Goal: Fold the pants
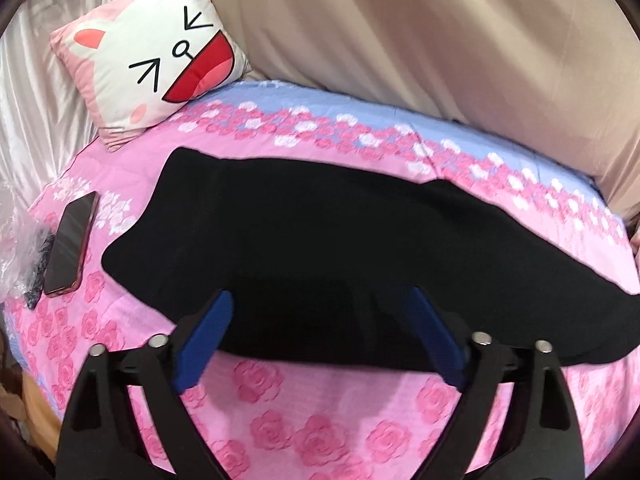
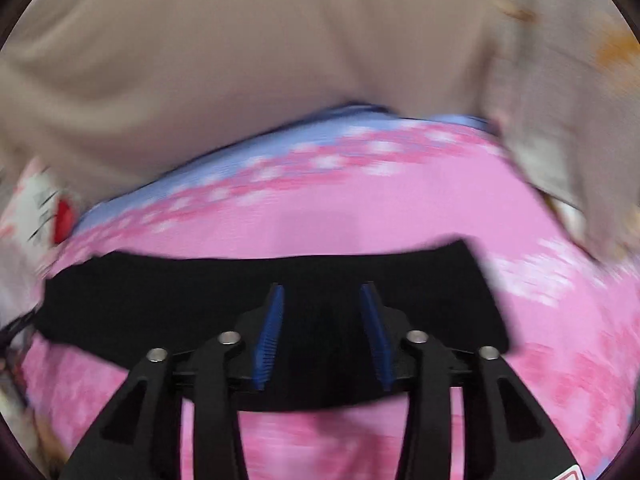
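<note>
Black pants [image 1: 320, 248] are lying lengthwise, apparently already doubled leg over leg, on a pink rose-print bedspread [image 1: 312, 420]. The left gripper [image 1: 320, 308] is hovering with jaws spread wide and empty over the near edge. The right gripper [image 2: 322, 308], jaws partly parted and gripping nothing, is hanging above the other end. Next, likely, each must be pinching an end for a crosswise fold.

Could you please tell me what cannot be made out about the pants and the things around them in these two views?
- Pants: seams and fold layers lost in flat black, both views.
- Right wrist view: motion blur smears the cushion and bedspread.
- Dark item beside the phone: cut off by the left wrist view's edge.
- Plastic wrap: contents unreadable.
</note>
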`<move>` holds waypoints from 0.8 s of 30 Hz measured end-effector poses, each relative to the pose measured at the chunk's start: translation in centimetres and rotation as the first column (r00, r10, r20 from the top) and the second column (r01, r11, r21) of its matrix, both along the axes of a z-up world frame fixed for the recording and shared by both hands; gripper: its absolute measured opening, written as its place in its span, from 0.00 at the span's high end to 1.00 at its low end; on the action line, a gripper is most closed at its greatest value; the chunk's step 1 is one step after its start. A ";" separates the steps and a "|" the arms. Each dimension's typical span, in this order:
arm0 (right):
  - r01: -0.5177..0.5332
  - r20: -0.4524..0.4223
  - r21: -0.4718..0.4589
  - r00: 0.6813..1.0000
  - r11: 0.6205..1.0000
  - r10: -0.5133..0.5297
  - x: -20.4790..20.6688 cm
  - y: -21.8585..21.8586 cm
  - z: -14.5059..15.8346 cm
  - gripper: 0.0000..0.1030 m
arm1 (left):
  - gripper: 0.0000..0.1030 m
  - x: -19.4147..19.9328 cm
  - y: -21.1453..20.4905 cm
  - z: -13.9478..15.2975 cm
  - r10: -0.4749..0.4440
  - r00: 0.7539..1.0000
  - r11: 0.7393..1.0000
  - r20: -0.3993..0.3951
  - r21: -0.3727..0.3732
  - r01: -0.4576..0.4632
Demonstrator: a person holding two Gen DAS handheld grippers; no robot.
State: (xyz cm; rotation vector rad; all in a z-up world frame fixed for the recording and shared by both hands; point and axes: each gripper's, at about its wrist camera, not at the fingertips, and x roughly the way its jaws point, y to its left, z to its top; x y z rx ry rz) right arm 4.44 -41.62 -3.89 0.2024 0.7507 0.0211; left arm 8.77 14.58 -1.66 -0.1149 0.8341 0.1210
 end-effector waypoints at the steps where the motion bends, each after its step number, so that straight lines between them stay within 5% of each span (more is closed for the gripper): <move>1: -0.097 -0.003 0.005 0.995 0.995 0.097 1.3 3.5 0.1 0.46 | 0.13 0.0 0.0 0.0 0.004 1.000 1.000 0.005 0.001 -0.004; 6: -0.464 -0.074 0.045 0.882 0.885 0.466 8.6 20.3 -1.8 0.46 | 0.13 -0.6 1.7 -1.1 0.012 1.000 1.000 -0.014 0.005 -0.012; 10: -0.582 -0.139 0.020 0.804 0.813 0.579 14.5 31.0 -3.9 0.46 | 0.13 -1.0 4.5 -2.3 0.024 0.999 0.999 -0.046 0.038 -0.023; 13: -0.598 -0.197 0.031 0.782 0.801 0.592 18.7 36.1 -5.8 0.46 | 0.13 -1.0 6.5 -3.7 0.027 0.997 0.997 -0.077 0.070 -0.021; 15: -0.612 -0.243 0.101 0.749 0.784 0.616 21.4 38.5 -7.6 0.63 | 0.13 -0.4 7.8 -4.9 0.038 0.994 0.995 -0.099 0.092 -0.029; 16: -0.627 -0.263 0.113 0.729 0.771 0.632 22.2 39.8 -8.3 0.87 | 0.13 0.0 8.2 -5.4 0.043 0.994 0.994 -0.105 0.103 -0.032; 21: -0.625 -0.148 -0.065 0.777 0.778 0.611 23.8 42.3 -4.8 0.95 | 0.12 3.7 10.3 -6.3 0.072 0.995 0.984 -0.076 0.167 -0.058; 23: -0.571 -0.172 -0.123 0.817 0.811 0.550 25.9 41.9 -5.4 0.87 | 0.11 5.0 10.5 -6.2 0.081 0.995 0.982 -0.063 0.176 -0.068; 24: -0.554 -0.240 -0.079 0.817 0.829 0.524 26.9 41.1 -6.1 0.87 | 0.12 5.2 10.3 -5.9 0.077 0.996 0.978 -0.053 0.196 -0.066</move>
